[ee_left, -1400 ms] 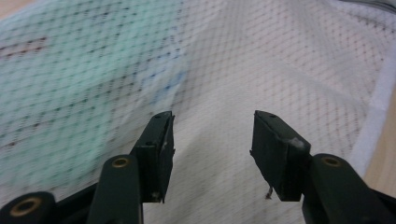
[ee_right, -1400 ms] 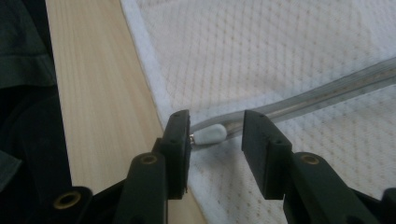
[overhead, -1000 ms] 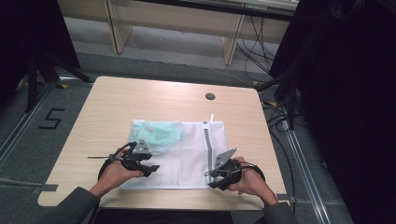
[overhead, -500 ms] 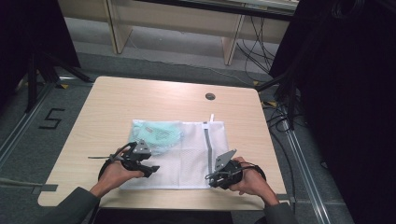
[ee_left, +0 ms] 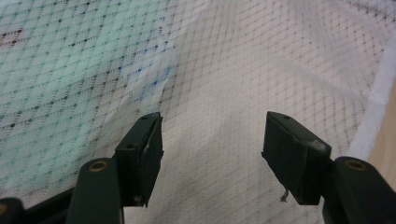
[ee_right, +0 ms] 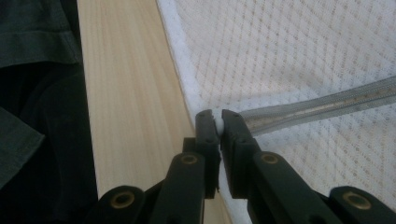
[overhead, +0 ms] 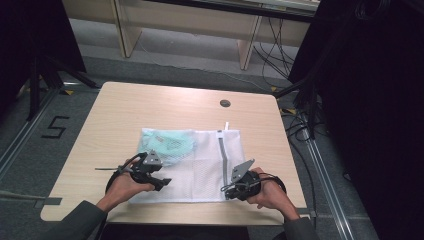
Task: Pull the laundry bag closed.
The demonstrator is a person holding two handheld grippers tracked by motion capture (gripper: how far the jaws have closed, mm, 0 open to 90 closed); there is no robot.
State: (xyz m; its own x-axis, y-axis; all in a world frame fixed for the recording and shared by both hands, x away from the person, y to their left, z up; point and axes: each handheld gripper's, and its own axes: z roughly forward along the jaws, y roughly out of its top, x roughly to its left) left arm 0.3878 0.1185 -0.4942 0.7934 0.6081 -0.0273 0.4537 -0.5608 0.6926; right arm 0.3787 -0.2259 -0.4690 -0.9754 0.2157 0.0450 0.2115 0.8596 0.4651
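Observation:
A white mesh laundry bag lies flat on the wooden table, with a teal garment inside its left half. A grey zipper runs down the bag's right part. My left gripper hovers over the bag's near left; its jaws have just been opening. In the left gripper view my left gripper is open over the mesh, nothing pinched. My right gripper has just closed and is shut on the bag's white hem beside the zipper's near end.
A round cable grommet sits at the table's far right. The table's near edge runs close under the right gripper, with a dark sleeve beside it. Cables trail on the floor to the right.
Neither hand has shifted on the bag. The small high view frames show no other difference.

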